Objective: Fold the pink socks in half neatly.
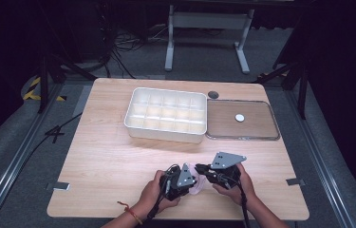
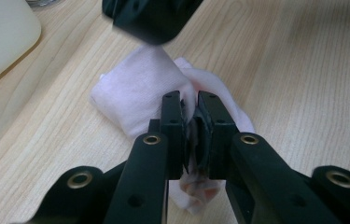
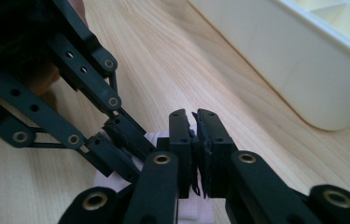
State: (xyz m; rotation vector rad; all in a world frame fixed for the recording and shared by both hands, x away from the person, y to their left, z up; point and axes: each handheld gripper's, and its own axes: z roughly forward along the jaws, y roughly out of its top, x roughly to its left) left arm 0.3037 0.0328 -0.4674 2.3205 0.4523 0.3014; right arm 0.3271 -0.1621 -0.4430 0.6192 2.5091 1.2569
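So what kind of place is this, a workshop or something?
Probably a lab set up for recording handling demonstrations: a bare wooden table ringed by dark curtains, cables trailing over the grey floor, and a person working a pink cloth with hand-held grippers.

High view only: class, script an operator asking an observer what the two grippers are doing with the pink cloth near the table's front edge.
Operator: Does the left gripper hold the pink cloth?
Observer: Yes. In the left gripper view its jaws are shut on a bunched fold of the pink cloth.
Operator: And the right gripper?
Observer: Its jaws are shut too, with the pink cloth lying just under them. I cannot tell whether they pinch it.
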